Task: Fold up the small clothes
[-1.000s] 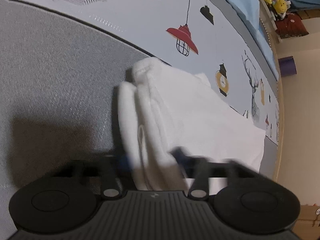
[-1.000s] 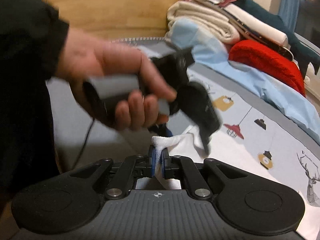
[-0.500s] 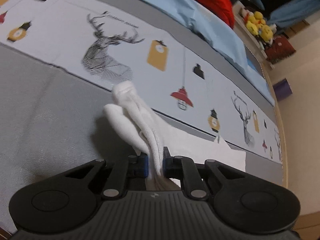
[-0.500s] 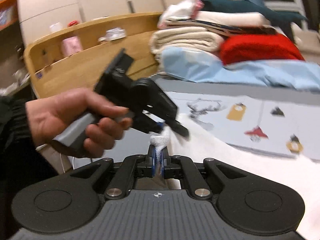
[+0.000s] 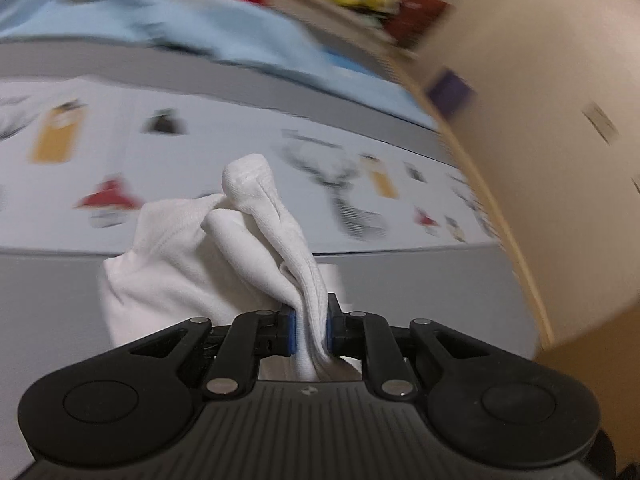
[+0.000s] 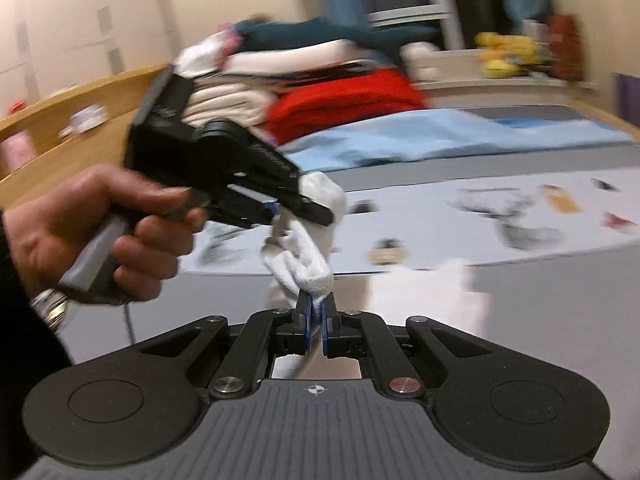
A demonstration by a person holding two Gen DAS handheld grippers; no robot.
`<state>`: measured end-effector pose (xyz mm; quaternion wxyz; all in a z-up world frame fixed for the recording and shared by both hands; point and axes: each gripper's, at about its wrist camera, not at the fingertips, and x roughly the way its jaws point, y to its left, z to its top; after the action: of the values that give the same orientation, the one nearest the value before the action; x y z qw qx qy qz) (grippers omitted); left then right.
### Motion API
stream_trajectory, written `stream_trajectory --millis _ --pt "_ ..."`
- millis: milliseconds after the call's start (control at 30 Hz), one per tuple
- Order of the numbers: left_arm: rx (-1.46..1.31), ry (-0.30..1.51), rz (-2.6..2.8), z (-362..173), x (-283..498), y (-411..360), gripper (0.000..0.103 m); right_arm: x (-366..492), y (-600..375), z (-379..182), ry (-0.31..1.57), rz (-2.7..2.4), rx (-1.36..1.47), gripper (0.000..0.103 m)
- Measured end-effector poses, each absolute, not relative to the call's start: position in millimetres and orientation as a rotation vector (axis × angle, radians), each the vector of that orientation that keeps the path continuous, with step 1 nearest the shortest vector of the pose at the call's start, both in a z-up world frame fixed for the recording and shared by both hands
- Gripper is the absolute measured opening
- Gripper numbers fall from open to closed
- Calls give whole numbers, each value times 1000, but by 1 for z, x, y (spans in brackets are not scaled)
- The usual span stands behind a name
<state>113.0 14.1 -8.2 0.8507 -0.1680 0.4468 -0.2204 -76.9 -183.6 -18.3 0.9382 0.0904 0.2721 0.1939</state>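
Both grippers carry one white garment (image 5: pixel 224 256) in the air above the bed (image 5: pixel 420 284). The left gripper (image 5: pixel 310 330) is opening around a thick bunch that its pads touch; the right gripper (image 6: pixel 316 322) pinches a thin edge. Better to keep both edges level and lower together. I count one garment, two grippers

No readable text anywhere.
The printed sheet (image 5: pixel 240 128) on the bed carries only pictures, such as lamps, tags and deer heads, all blurred; a small round mark on the right gripper's housing (image 6: pixel 316 390) bears no letters.
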Motion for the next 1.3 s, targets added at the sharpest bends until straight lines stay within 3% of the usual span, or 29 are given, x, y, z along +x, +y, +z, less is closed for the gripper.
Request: stream_trajectory --millis 67,133,333,367,400,467,500,567,600,633,667,800,933,1033,1133,1300 --pt "-354 923 -540 -7 109 -10 30 -82 -205 -22 556 294 186 4" --pt "-360 903 -577 -7 105 -19 31 -83 -225 -33 596 206 192 4" --pt "-323 983 -498 -24 106 -6 31 -51 -272 -102 992 150 484 10" --pt "-307 1003 -491 -28 106 -2 31 -47 -275 -106 1007 140 523 18" --pt "-293 1019 -487 -31 107 3 31 -43 -279 -110 1012 132 559 35" --pt "-252 1058 -496 -37 105 6 31 -33 -285 -116 1012 122 610 58" --pt "-229 1075 -507 -39 105 10 31 -27 -286 -120 1019 119 632 60" --pt "-165 1118 -539 -46 98 15 31 -20 -284 -126 1040 115 657 59" --pt "-135 1137 -559 -49 95 14 31 -17 -280 -128 1051 116 661 51" --pt "-103 1155 -583 -53 90 12 31 -14 -278 -129 1064 120 659 37" --pt "-63 1175 -610 -59 85 9 31 -14 -277 -130 1065 114 647 10" --pt "161 1269 -669 -91 65 -7 30 -22 -283 -112 992 43 634 10" --pt "349 1356 -673 -128 50 -14 28 -14 -287 -136 1163 -36 632 11" --pt "411 1381 -695 -133 42 -14 28 -9 -292 -140 1240 -106 600 30" --pt "393 1325 -690 -117 45 -3 28 3 -297 -110 1144 -127 556 34" --pt "139 1190 -481 -84 77 49 28 54 -313 -64 928 -37 472 38"
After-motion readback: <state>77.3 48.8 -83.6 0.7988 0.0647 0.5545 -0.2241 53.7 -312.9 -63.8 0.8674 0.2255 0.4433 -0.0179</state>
